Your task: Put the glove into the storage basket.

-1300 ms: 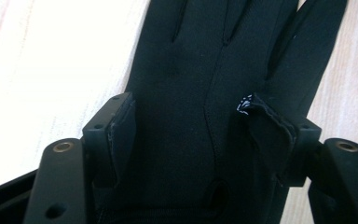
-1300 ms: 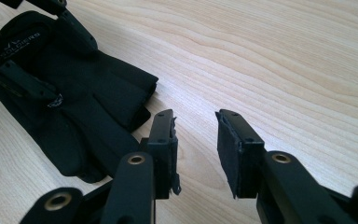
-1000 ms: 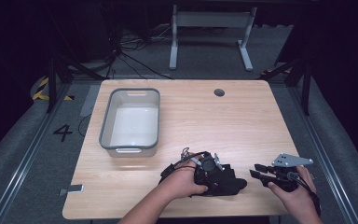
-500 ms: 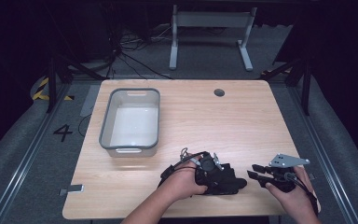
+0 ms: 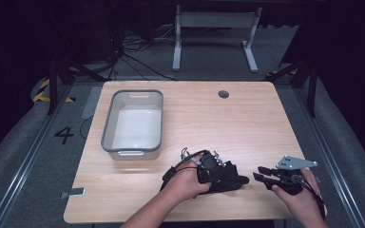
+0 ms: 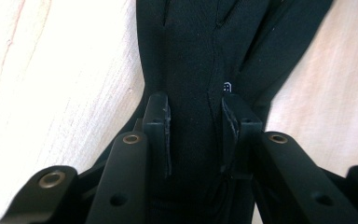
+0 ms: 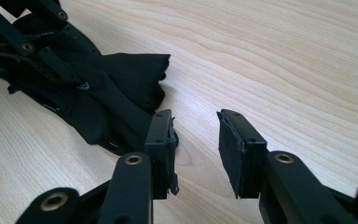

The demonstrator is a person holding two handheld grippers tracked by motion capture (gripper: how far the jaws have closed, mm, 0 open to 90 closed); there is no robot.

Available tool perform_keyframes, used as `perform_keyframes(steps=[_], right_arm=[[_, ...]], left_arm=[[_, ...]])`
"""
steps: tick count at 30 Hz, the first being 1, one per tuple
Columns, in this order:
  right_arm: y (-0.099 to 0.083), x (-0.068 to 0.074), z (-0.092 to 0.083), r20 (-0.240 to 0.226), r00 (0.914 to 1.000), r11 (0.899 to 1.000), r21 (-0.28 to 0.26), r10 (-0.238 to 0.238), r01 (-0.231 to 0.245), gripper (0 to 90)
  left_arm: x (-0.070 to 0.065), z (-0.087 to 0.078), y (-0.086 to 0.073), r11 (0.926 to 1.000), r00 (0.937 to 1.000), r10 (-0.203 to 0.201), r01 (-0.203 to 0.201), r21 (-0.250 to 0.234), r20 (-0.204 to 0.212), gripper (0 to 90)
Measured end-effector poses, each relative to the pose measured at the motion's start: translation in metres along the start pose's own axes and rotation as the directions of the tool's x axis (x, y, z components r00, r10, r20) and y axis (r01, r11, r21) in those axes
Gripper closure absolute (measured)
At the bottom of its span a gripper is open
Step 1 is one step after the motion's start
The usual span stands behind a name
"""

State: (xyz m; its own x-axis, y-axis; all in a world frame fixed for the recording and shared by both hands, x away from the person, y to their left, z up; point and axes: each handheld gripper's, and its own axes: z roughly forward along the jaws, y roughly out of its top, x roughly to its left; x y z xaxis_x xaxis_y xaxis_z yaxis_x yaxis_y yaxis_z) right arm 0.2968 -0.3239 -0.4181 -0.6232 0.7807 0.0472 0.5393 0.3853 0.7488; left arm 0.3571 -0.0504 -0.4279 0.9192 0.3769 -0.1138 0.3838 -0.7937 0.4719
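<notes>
My left gripper (image 6: 193, 135) has just been closing, and along its jaws I see both pads pinching a bunched fold of the black glove (image 6: 205, 56), which runs out flat on the table toward twelve o'clock. From above, that gripper (image 5: 228, 178) sits near the front edge of the wooden table (image 5: 266, 114) at about six o'clock, with the glove (image 5: 235, 183) spilling out of it toward three o'clock. Just beside it at three o'clock rests my right gripper (image 5: 261, 173), its jaws parted with nothing between them; in its own view (image 7: 196, 149) the pads hang over bare wood, and the glove's near tip (image 7: 121, 102) lies at ten o'clock, close to the left pad without being gripped. I judge this the pick-up step: the glove is caught at one end and not yet lifted. Next I would bring the right jaws over the free end and clamp, or lift with the left alone. Farther off, at eleven o'clock, the grey bin (image 5: 133, 121) stands with nothing in it, the likely place for the glove.
</notes>
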Motion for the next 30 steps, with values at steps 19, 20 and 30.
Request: perform_keyframes(steps=[19, 20, 30], right_arm=[[0.001, -0.004, 0.004, -0.005, 0.9996, 1.000, -0.009, 0.029, -0.029, 63.8], [0.002, -0.005, 0.004, -0.009, 0.9995, 0.999, -0.009, 0.031, -0.031, 63.8], [0.007, -0.004, 0.011, -0.023, 0.9996, 1.000, -0.004, 0.015, -0.015, 63.9]], left_arm=[[0.013, -0.080, 0.001, 0.9690, 0.9796, -0.199, 0.201, -0.144, 0.031, 66.8], [0.015, -0.084, 0.000, 0.9678, 0.9789, -0.203, 0.204, -0.147, 0.026, 66.8], [0.038, -0.119, -0.012, 0.9238, 0.9397, -0.338, 0.322, -0.207, -0.049, 66.7]])
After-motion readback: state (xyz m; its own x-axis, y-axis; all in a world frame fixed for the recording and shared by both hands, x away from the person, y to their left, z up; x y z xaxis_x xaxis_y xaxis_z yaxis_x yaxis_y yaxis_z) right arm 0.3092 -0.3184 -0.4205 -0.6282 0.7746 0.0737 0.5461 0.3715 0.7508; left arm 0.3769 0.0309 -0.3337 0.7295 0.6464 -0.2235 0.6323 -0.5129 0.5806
